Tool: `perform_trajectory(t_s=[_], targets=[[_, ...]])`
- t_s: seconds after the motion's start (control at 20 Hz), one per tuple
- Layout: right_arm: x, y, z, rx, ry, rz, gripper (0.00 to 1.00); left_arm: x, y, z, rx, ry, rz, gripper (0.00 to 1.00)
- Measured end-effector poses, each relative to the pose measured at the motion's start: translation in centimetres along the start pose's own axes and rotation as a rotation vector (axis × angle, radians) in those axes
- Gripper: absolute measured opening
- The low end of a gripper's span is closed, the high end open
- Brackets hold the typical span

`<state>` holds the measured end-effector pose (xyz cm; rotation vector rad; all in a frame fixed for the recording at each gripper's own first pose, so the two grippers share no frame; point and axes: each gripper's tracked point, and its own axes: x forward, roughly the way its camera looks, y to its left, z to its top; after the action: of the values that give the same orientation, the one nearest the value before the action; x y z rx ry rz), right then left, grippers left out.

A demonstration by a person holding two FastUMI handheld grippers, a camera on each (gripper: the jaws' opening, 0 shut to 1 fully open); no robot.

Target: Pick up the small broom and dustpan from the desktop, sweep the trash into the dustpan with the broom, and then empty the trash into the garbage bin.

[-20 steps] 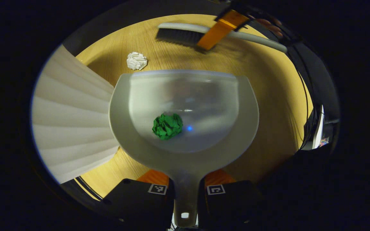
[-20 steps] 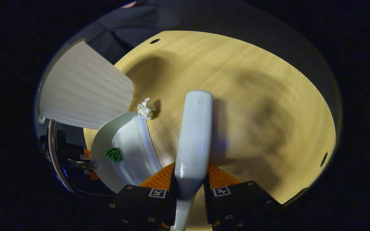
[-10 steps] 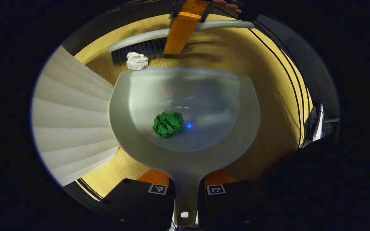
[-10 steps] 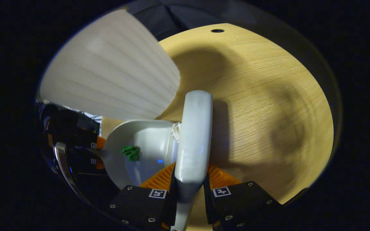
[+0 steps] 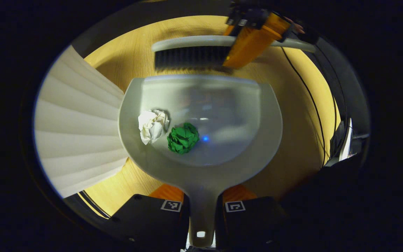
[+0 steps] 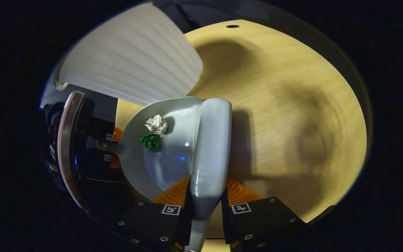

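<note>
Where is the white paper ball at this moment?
In the left gripper view, the white paper ball lies inside the dustpan, on its left side, touching or nearly touching the green paper ball.

No readable text, labels, numbers anywhere.

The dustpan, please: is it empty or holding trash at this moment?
Holding trash: a white paper ball and a green paper ball lie inside the dustpan.

Both views look down closely from opposite sides, sharing the dustpan point(image 5: 201, 105) point(image 6: 166, 154).
</note>
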<state>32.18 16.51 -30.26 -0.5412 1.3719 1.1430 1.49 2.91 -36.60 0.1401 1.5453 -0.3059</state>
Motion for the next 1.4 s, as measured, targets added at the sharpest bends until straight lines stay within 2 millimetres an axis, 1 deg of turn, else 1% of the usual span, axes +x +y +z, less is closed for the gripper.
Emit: perform_trajectory(t_s=[0.1,0.25,0.35,0.45,0.6,0.65,0.7,0.75,0.85,0.9,0.95,1.0,1.1,1.15,1.2,1.25,1.3,1.35,1.4], targets=[[-0.8,-1.2,-2.2,0.13,-0.046,-0.057,0.37,0.3,-0.1,0.2,-0.028,-0.009,-0.007,0.3],[-2.4,-3.2,-6.0,0.33,-0.123,-0.164,0.37,0.3,-0.6,0.4,-0.074,-0.025,-0.009,0.3],[-2.9,-3.6,-8.2,0.449,-0.169,-0.24,0.37,0.5,-1.0,0.6,-0.109,-0.035,-0.016,0.31],[-3.1,-2.9,-9.8,0.562,-0.207,-0.302,0.37,0.4,-1.1,0.9,-0.132,-0.041,-0.026,0.3],[-2.3,-0.3,-12.6,0.728,-0.215,-0.358,0.37,0.5,-1.4,1.1,-0.172,-0.044,-0.025,0.3],[-1.9,0.3,-13.6,0.791,-0.22,-0.387,0.37,0.6,-1.6,1.2,-0.188,-0.05,-0.025,0.31],[-1.7,0.9,-14.3,0.842,-0.232,-0.392,0.37,0.7,-1.7,1.3,-0.204,-0.054,-0.029,0.34],[-1.5,1.5,-14.8,0.903,-0.24,-0.397,0.47,0.8,-1.7,1.4,-0.216,-0.056,-0.03,0.3],[-0.6,2.8,-15.2,0.979,-0.24,-0.393,0.37,0.9,-1.9,1.5,-0.234,-0.051,-0.041,0.31],[-0.2,3.1,-15.2,0.989,-0.239,-0.394,0.38,0.8,-1.9,1.6,-0.233,-0.055,-0.049,0.31],[0.2,3.5,-15.2,1.0,-0.252,-0.399,0.41,0.7,-1.6,1.7,-0.226,-0.063,-0.049,0.3],[0.4,3.4,-15.5,1.013,-0.263,-0.412,0.43,0.9,-1.5,1.5,-0.215,-0.081,-0.043,0.3],[0.7,3.4,-16.0,1.014,-0.309,-0.399,0.53,1.4,-1.5,1.3,-0.194,-0.117,-0.026,0.3],[0.8,3.0,-16.2,1.009,-0.332,-0.406,0.61,1.7,-1.5,1.2,-0.189,-0.135,-0.025,0.3],[0.6,2.5,-16.3,1.011,-0.365,-0.406,0.66,1.7,-1.4,1.2,-0.179,-0.156,-0.026,0.3],[1.2,1.9,-16.5,1.019,-0.388,-0.408,0.75,2.0,-1.3,1.3,-0.169,-0.179,-0.016,0.3],[1.6,1.5,-16.8,1.025,-0.41,-0.405,0.78,2.1,-1.2,1.3,-0.149,-0.2,-0.003,0.3],[2.6,0.9,-17.2,1.028,-0.425,-0.409,0.84,2.2,-1.3,1.5,-0.134,-0.221,0.007,0.3],[3.8,0.2,-17.5,1.025,-0.443,-0.41,0.86,2.2,-1.3,1.5,-0.119,-0.243,0.009,0.3]])
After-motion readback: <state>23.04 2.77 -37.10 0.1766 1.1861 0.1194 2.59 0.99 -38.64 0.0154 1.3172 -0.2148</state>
